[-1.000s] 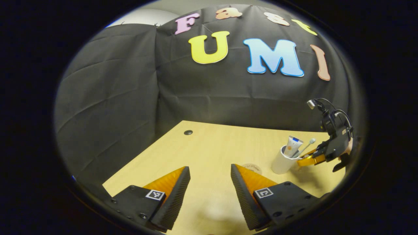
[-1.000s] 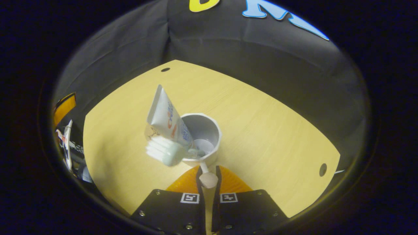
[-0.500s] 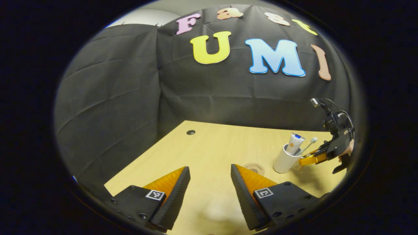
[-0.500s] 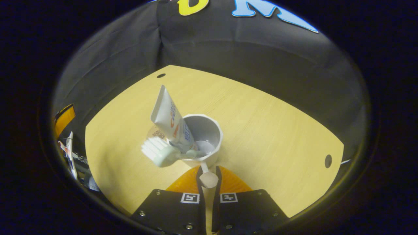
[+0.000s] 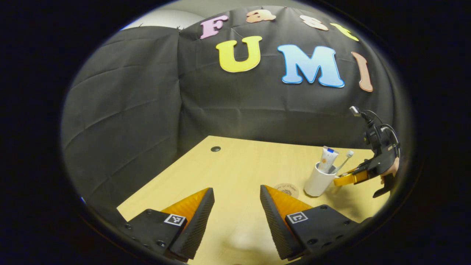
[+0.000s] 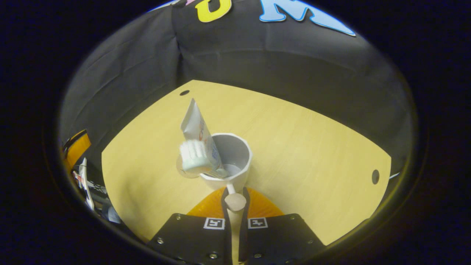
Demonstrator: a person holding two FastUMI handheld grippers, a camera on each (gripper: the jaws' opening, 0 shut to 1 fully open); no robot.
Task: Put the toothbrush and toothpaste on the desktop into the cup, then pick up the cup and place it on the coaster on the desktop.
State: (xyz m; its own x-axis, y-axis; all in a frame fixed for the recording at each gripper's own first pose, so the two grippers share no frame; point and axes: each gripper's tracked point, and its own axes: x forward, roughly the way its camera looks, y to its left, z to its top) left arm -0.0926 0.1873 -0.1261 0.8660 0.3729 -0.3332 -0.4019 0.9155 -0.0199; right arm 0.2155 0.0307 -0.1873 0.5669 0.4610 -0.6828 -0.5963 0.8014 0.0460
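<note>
At the bottom centre of the right gripper view, our right gripper (image 6: 235, 198) has its jaws nearly closed, pinching the cup's handle (image 6: 234, 200) between both fingers. Just beyond, mid-frame, the white cup (image 6: 235, 173) holds the toothpaste (image 6: 195, 123) and toothbrush (image 6: 195, 158), both leaning toward the left of the frame. In the left gripper view, our left gripper (image 5: 235, 206) sits at the bottom with its 2 fingers wide apart, holding nothing. Past it, the coaster (image 5: 286, 190) lies on the desktop (image 5: 239, 165), with the cup just right of it.
</note>
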